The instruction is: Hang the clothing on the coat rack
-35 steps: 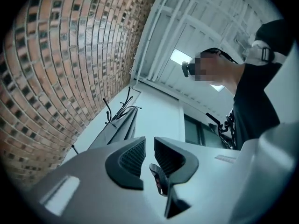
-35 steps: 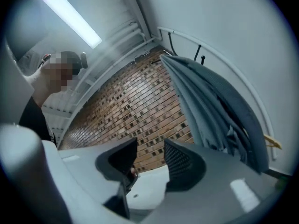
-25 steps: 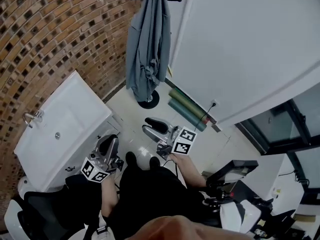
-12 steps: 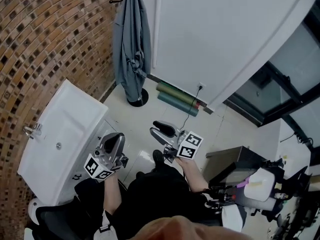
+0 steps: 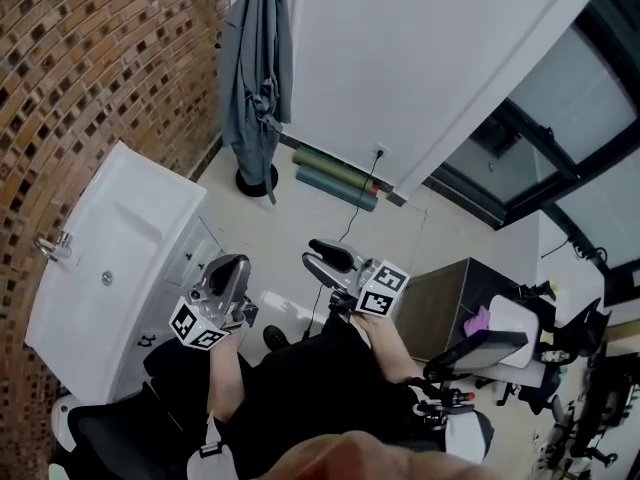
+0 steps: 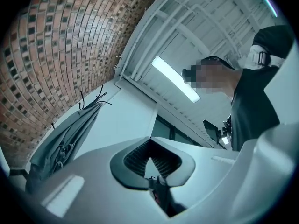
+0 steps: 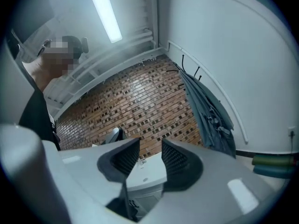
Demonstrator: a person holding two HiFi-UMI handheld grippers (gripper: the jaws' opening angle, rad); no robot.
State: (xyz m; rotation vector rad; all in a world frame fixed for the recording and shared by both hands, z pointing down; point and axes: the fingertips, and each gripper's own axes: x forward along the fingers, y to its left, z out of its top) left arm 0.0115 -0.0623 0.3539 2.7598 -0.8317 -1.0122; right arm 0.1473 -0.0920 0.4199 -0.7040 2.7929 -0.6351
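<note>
A grey garment [image 5: 255, 73] hangs on the coat rack [image 5: 256, 180] in the corner where the brick wall [image 5: 90, 58] meets the white wall [image 5: 400, 58]. It is draped from the hooks at the top down nearly to the rack's round black base. I stand well back from the coat rack with both grippers raised in front of me and neither touching the garment. My left gripper [image 5: 232, 264] has its fingers [image 6: 133, 158] drawn together at the tips with nothing between them. In the left gripper view the garment [image 6: 65, 139] hangs far off to the side. My right gripper [image 5: 312, 256] has its fingers [image 7: 176, 160] a narrow gap apart and carries nothing. In the right gripper view the garment [image 7: 208, 115] and the rack's hooks [image 7: 183, 60] show beyond the fingers against the white wall. A white sink [image 5: 120, 238] stands along the brick wall on my side of the coat rack, and two green rolls [image 5: 335, 180] lie on the floor just beside the rack's base, along the foot of the white wall.
</note>
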